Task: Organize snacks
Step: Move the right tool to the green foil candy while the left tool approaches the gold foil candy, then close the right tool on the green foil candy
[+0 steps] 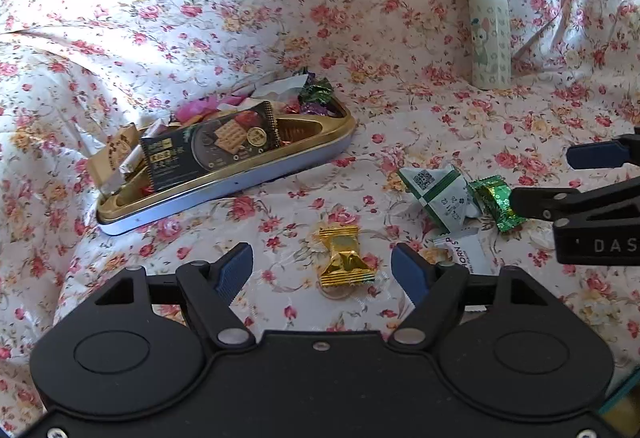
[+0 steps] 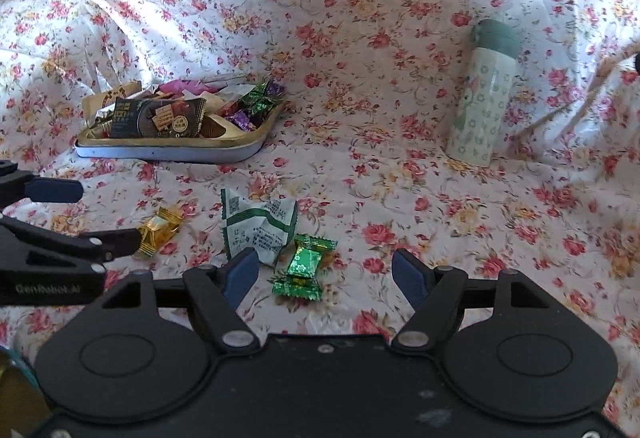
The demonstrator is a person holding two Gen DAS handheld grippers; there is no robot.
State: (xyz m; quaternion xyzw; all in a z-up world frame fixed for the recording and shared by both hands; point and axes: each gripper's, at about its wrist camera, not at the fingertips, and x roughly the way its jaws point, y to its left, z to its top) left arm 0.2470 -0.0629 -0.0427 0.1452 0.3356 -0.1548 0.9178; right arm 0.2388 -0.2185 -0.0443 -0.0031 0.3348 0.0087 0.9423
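A gold-wrapped candy (image 1: pixel 346 262) lies on the flowered sheet between the fingers of my left gripper (image 1: pixel 322 262), which is open and not touching it. A green-wrapped candy (image 2: pixel 304 266) lies between the fingers of my open right gripper (image 2: pixel 325 264), nearer the left pad, untouched. A crumpled white-and-green sachet (image 2: pixel 256 226) rests just beyond it. Further back to the left sits a gold-lined tin tray (image 1: pixel 240 181) heaped with wrapped snacks, a black cracker pack (image 1: pixel 216 145) on top. The two grippers are side by side, close together.
A pale green flask (image 2: pixel 480 97) stands upright at the back right. A small white packet (image 1: pixel 468 254) lies by the left gripper's right finger. The sheet (image 1: pixel 280 17) is soft and wrinkled, rising in folds behind the tray.
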